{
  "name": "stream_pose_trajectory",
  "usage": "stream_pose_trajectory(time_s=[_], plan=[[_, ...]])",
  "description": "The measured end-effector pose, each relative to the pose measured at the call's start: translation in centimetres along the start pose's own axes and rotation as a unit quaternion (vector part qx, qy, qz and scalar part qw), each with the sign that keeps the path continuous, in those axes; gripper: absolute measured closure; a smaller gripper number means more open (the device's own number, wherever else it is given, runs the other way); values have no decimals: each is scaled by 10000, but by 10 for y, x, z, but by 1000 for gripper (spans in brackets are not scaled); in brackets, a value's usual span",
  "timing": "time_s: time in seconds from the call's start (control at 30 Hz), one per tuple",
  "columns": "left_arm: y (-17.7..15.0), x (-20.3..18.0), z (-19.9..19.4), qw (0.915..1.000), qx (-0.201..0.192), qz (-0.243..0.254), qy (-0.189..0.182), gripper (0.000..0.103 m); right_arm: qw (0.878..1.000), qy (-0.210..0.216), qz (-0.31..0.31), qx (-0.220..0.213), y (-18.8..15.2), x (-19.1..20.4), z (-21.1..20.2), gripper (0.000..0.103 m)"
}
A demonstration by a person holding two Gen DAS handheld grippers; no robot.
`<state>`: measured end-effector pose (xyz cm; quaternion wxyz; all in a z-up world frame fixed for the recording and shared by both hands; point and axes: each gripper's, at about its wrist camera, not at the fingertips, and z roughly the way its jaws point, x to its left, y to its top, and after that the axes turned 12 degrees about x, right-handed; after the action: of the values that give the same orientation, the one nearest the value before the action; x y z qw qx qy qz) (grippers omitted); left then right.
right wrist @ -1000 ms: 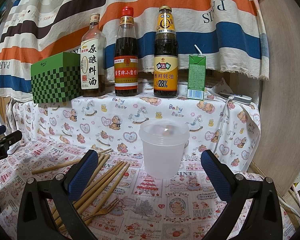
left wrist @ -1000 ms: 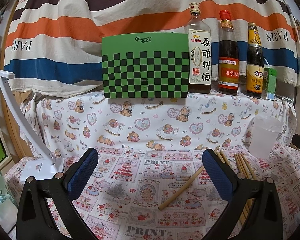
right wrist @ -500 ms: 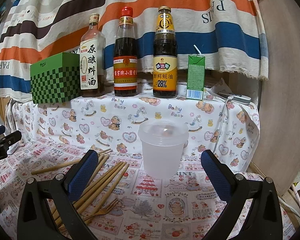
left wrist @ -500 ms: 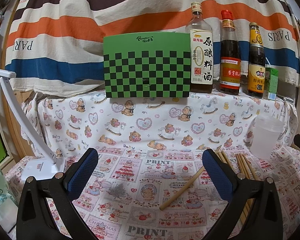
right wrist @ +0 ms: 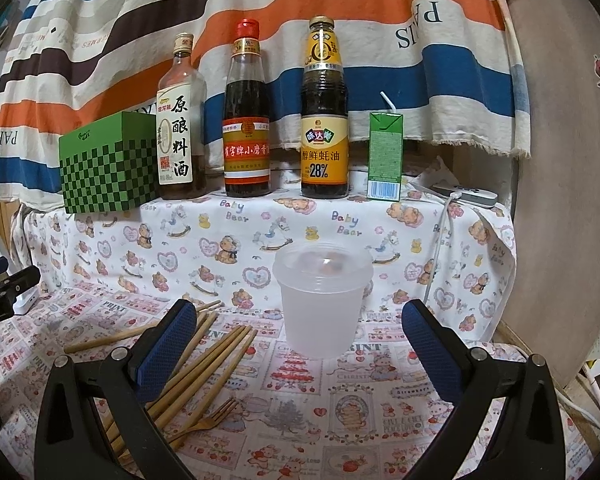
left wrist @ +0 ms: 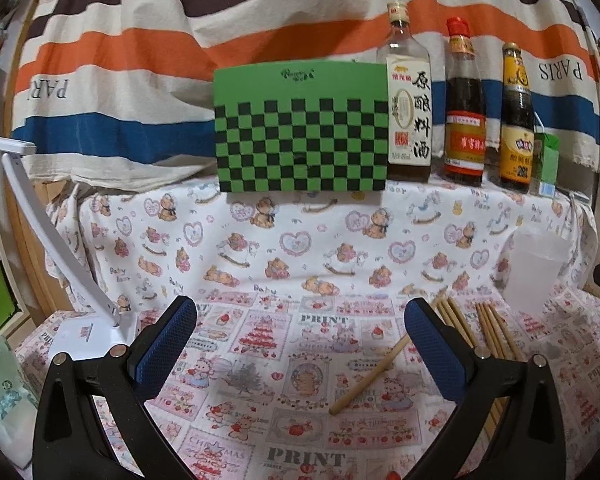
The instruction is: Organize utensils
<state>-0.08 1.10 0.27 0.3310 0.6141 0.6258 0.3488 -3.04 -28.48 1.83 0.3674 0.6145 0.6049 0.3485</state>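
Several wooden chopsticks [right wrist: 212,360] lie in a loose pile on the printed cloth, with a gold fork [right wrist: 208,420] beside them; the pile also shows in the left wrist view [left wrist: 492,328]. One chopstick [left wrist: 370,376] lies apart, just left of my left gripper's right finger. A translucent plastic cup [right wrist: 320,300] stands upright right of the pile, straight ahead of my right gripper [right wrist: 300,344]. It also shows in the left wrist view [left wrist: 536,272]. My left gripper [left wrist: 300,344] and right gripper are both open and empty, above the cloth.
A green checkered box [left wrist: 300,128], three sauce bottles [right wrist: 246,120] and a green drink carton [right wrist: 386,156] stand on a raised shelf behind. A white desk lamp [left wrist: 80,332] stands at the left. A wooden board [right wrist: 560,200] leans at the right.
The left gripper's view has shifted slightly, with the box and bottles now a little further right. The right gripper has barely moved. Both stay open.
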Motion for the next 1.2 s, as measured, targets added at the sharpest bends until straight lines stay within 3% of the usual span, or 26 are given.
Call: stream_pose_trajectory(time_s=[0.13,0.27,0.37,0.43,0.47,0.6,0.7,0.8,0.93,1.2], plan=[[8,3,-2,9983,330,192,-430,0,9999,81,49,42,1,-3,1,0],[17,3,-3,9967,406,68,-700,1,9993,283,203,158,3,-11,5,0],[36,-4,3,9905,815,113,-1105,15,9995,156,241,158,4,-16,8,0],[53,-16,13,9822,1250,238,-1382,35,9992,152,317,173,6,-21,10,3],[62,-24,16,9796,1374,284,-1436,37,9989,201,385,198,6,-24,10,6],[84,-67,28,9734,1638,765,-1408,56,9973,312,573,327,7,-33,14,13],[90,-101,48,9658,1921,1054,-1389,64,9968,286,641,391,8,-38,17,14],[86,-125,75,9568,2253,1339,-1256,67,9967,194,684,402,7,-42,20,16],[83,-142,121,9354,3032,1202,-1365,68,9954,143,820,478,8,-49,25,20],[78,-176,177,9277,3350,1289,-1031,67,9901,291,1171,716,8,-63,36,21]])
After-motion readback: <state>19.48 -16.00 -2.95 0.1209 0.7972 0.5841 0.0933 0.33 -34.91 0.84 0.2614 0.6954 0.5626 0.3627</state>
